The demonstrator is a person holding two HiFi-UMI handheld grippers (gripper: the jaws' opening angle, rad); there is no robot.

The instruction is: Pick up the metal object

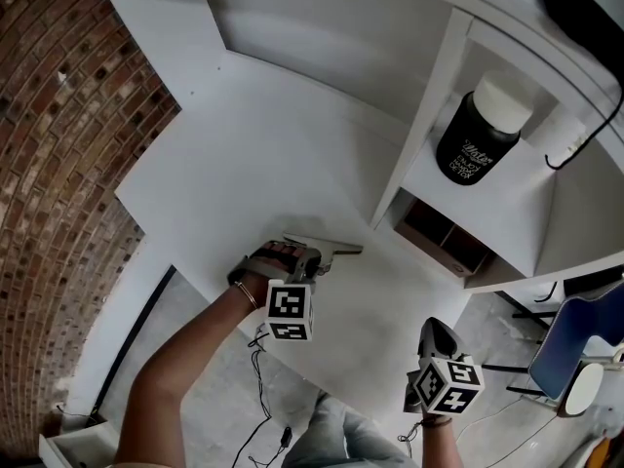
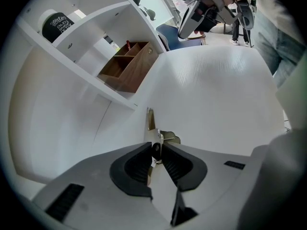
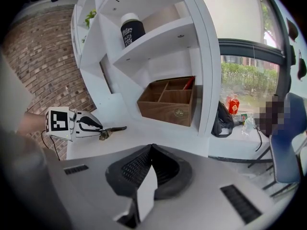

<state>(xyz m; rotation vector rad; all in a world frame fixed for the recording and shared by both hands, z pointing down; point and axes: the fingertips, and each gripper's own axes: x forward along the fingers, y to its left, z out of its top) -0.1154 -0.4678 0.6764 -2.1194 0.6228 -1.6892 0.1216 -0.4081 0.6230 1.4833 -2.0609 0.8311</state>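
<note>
The metal object point(image 1: 338, 250) is a thin flat piece with a small knuckle, lying on the white table point(image 1: 253, 164). My left gripper point(image 1: 312, 258) points down at its near end. In the left gripper view both black pads point(image 2: 139, 166) close in on the knuckle of the metal object point(image 2: 151, 121), whose blade sticks out beyond the tips of the left gripper point(image 2: 157, 151). The right gripper view shows the left gripper point(image 3: 79, 123) and the metal object point(image 3: 111, 129) from the side. My right gripper point(image 1: 436, 330) hovers off the table's near edge, shut and empty point(image 3: 151, 147).
A white shelf unit point(image 1: 429, 115) stands at the table's far right. It holds a black jar with a white lid point(image 1: 483, 130) and, lower, a wooden divided box point(image 1: 439, 237). A brick wall point(image 1: 49, 115) is at left, a blue chair point(image 1: 585, 339) at right.
</note>
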